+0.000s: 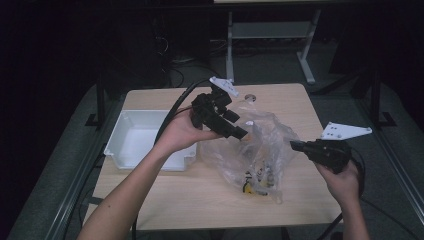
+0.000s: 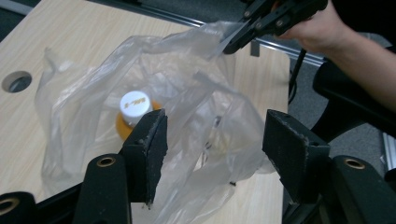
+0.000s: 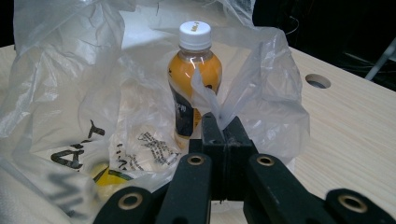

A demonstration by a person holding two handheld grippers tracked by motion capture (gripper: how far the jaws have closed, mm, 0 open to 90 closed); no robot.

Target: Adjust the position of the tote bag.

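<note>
Dim room, pale wood table (image 1: 150,200); clear plastic bag (image 1: 260,150) at centre w/ orange bottle (image 3: 194,79) upright inside; right gripper (image 3: 223,135) clamped on bag edge; left gripper (image 2: 210,140) open, above bag, empty; white bin (image 1: 135,135) alongside. Keep edge taut; enter mouth straight.

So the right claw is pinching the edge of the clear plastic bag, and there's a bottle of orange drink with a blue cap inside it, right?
Nearly. The cap is white, not blue, as the right gripper view shows. The rest holds: the right claw pinches the edge of the clear plastic bag, and the bottle of orange drink stands inside it.
</note>
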